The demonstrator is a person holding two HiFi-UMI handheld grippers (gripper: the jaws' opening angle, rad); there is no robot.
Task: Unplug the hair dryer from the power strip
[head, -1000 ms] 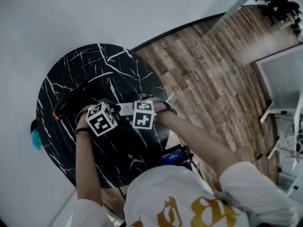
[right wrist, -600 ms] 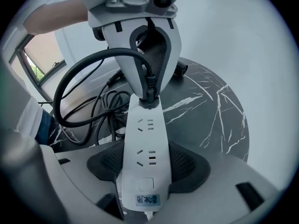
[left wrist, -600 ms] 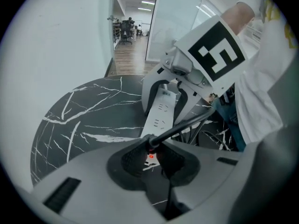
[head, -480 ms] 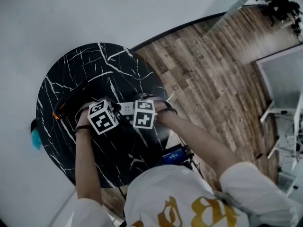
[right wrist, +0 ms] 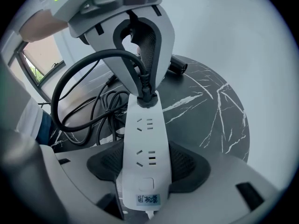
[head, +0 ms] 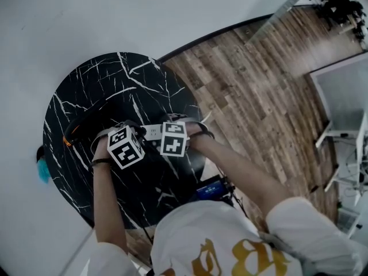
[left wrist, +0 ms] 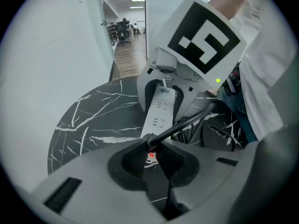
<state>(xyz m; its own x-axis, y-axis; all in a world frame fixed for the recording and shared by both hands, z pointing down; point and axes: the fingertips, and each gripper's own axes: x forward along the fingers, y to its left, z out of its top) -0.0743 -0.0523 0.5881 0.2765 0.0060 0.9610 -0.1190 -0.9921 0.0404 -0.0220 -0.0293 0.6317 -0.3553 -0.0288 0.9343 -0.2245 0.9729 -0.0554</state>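
Barely anything has shifted. Jaws of the left gripper have just been closing and pinch the hair dryer's round black plug. It sits in the end socket of a smooth white oblong power strip, which the right gripper clamps by its sides, on a round, white-veined black marble table.

Table top: black marble look, white veins, glossy.
Power strip: white plastic, smooth, satin sheen.
Plug, cable: black, matt, rubbery.
Right gripper: grey matt plastic; pads dark, textured.
Floor: wood-grain planks.
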